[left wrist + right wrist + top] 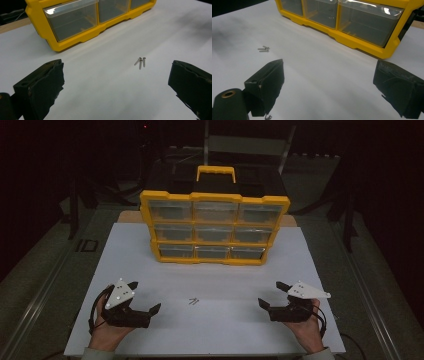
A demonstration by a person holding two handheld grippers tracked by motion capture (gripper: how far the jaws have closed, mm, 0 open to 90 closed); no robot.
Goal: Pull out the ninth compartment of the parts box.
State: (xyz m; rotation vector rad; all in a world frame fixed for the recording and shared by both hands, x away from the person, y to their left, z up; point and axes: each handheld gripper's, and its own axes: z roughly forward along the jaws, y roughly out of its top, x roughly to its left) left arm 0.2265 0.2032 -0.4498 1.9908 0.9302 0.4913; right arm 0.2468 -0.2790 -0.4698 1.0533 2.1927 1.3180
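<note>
While the left gripper rests low at the near-left of the white board with its jaws spread wide and nothing between them, the small cluster of screws lies to its right, on bare board between the two hands. In the left gripper view the screws sit ahead and right of centre, their shafts running roughly away from the camera, so a slight inward swing looks enough to bracket them. In the high view they seem a little nearer this hand than the other. Behind them, well apart, stands the yellow drawer organizer, all its clear drawers closed. The right gripper, jaws likewise apart and empty, rests at the near-right; in its own view the screws lie off to the left, beyond its left jaw
</note>
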